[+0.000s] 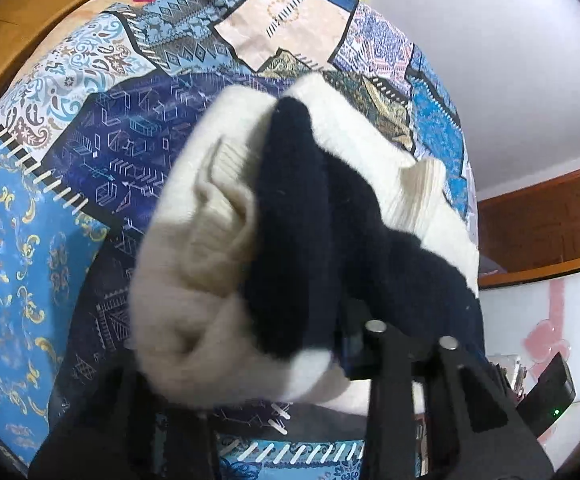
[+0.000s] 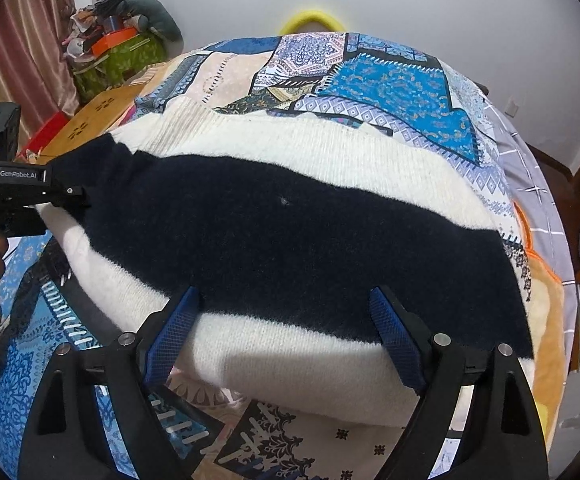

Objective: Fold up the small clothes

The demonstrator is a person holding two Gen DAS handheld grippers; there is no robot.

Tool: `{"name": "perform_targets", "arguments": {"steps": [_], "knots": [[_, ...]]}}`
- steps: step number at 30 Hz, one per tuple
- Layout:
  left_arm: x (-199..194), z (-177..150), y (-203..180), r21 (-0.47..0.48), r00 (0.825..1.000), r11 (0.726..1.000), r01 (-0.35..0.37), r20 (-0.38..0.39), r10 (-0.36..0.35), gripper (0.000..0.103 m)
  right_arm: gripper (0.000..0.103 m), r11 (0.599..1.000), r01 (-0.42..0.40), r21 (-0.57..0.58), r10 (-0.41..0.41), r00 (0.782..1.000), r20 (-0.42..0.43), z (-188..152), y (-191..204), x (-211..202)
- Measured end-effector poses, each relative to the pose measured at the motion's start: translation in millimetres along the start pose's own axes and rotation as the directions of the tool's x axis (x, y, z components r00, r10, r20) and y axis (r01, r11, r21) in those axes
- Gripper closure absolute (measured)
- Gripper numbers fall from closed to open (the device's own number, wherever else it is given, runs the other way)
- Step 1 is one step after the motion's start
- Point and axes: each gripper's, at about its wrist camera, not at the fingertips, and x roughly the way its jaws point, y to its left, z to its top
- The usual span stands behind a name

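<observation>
A small cream and black knit sweater [image 2: 290,216] lies across a patchwork bedspread [image 2: 393,84]. In the left wrist view the sweater [image 1: 290,216] is bunched and lifted close to the camera, and my left gripper [image 1: 345,356] is shut on its edge. The left gripper also shows in the right wrist view [image 2: 78,196], clamped on the sweater's left end. My right gripper [image 2: 286,320] is open, its blue-padded fingers [image 2: 397,336] spread over the sweater's near edge, touching or just above it.
The bedspread [image 1: 50,216] covers a bed. A wooden board [image 2: 90,120] and a pile of bags [image 2: 118,48] stand at the far left. A yellow ring [image 2: 309,20] sits behind the bed. Wooden furniture [image 1: 545,220] is at the right.
</observation>
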Motion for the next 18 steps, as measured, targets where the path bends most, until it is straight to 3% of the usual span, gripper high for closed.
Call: {"name": "perform_targets", "arguments": {"steps": [3, 6, 14, 18], "knots": [[-8.7, 4.6, 2.4, 0.011, 0.999, 1.0, -0.012, 0.039, 0.012, 0.078, 0.017, 1.0, 0.012, -0.01, -0.011, 1.0, 0.011, 3.3, 3.8, -5.2], [-26.5, 9.5, 1.2, 0.047, 0.989, 0.995, -0.086, 0.125, 0.079, 0.079, 0.017, 0.999, 0.027, -0.028, -0.026, 0.999, 0.027, 7.9, 6.2, -12.5], [-87.5, 33.4, 11.2, 0.064, 0.911, 0.955, -0.29, 0.325, 0.255, 0.08, 0.017, 0.998, 0.053, -0.043, -0.05, 0.996, 0.069, 17.4, 5.8, -26.1], [-107.8, 46.4, 9.2, 0.06, 0.88, 0.941, -0.334, 0.377, 0.289, 0.08, 0.017, 0.997, 0.062, -0.053, -0.059, 0.996, 0.06, 14.5, 5.4, -24.4]]}}
